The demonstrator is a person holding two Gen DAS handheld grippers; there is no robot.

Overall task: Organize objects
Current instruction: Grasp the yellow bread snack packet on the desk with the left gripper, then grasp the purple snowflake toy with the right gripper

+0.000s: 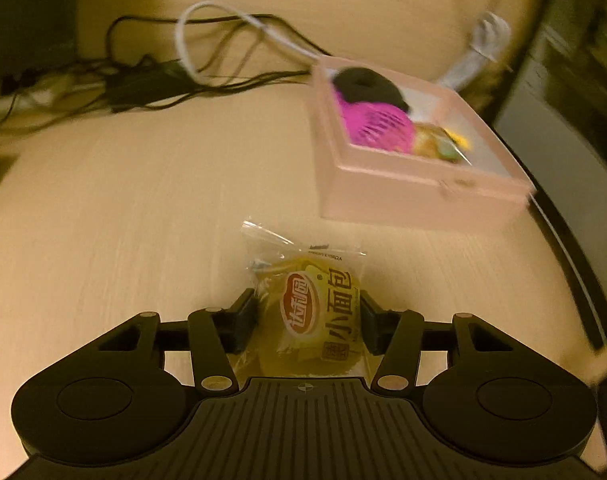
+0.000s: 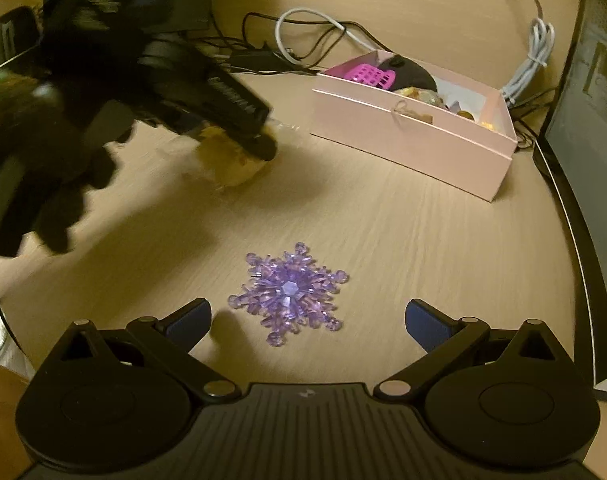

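My left gripper (image 1: pixel 308 320) is shut on a small wrapped bread packet (image 1: pixel 315 312), yellow with a red logo, held above the wooden table. The pink box (image 1: pixel 419 194) lies ahead to the right, holding a black item (image 1: pixel 367 84), a magenta basket (image 1: pixel 379 124) and other small things. In the right wrist view, my right gripper (image 2: pixel 308 320) is open, its jaws on either side of a purple crystal snowflake (image 2: pixel 289 292) that lies on the table. The left gripper (image 2: pixel 239 120) with the packet (image 2: pixel 231 160) shows at upper left there, left of the pink box (image 2: pixel 415 144).
A tangle of black and white cables (image 1: pixel 175 60) and a power strip lie at the back of the table. A coiled white cable (image 2: pixel 531 64) sits behind the box. A dark monitor (image 2: pixel 583 160) stands along the right edge of the table.
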